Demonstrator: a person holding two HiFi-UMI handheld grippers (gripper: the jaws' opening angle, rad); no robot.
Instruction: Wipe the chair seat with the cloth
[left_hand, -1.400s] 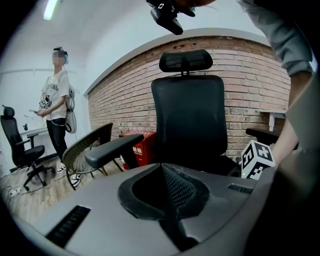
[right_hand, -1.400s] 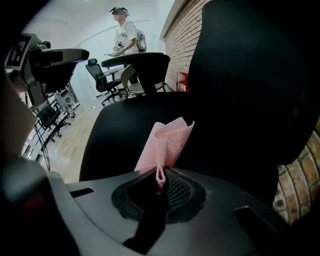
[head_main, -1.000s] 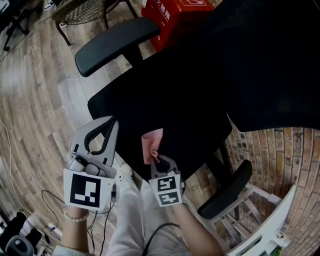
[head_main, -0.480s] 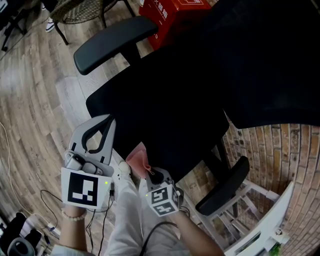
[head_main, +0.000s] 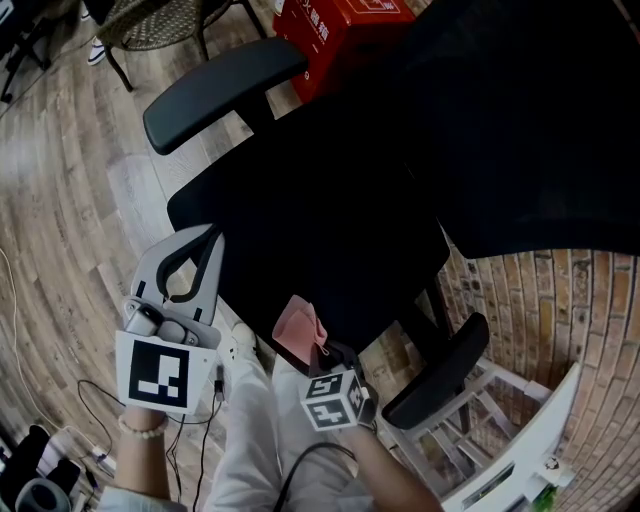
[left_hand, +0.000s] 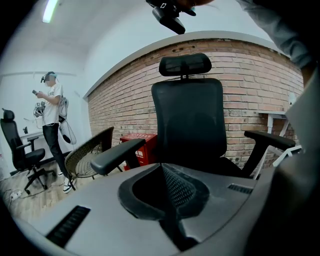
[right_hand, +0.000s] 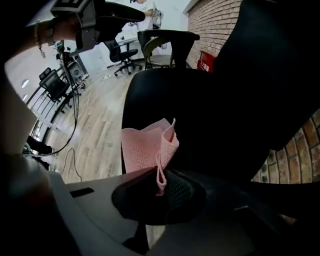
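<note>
Left claw: jaws pressed together with nothing between them, held just beside the left front edge of the black chair seat. To its right we note the right claw, jaws closed tight on a bunched pink cloth that stands up out of them at the seat's front edge. We cannot tell whether the cloth touches the seat.

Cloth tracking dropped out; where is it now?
The pink cloth sits lower-middle in the head view, pinched by the right gripper at the front edge of the chair seat.
</note>
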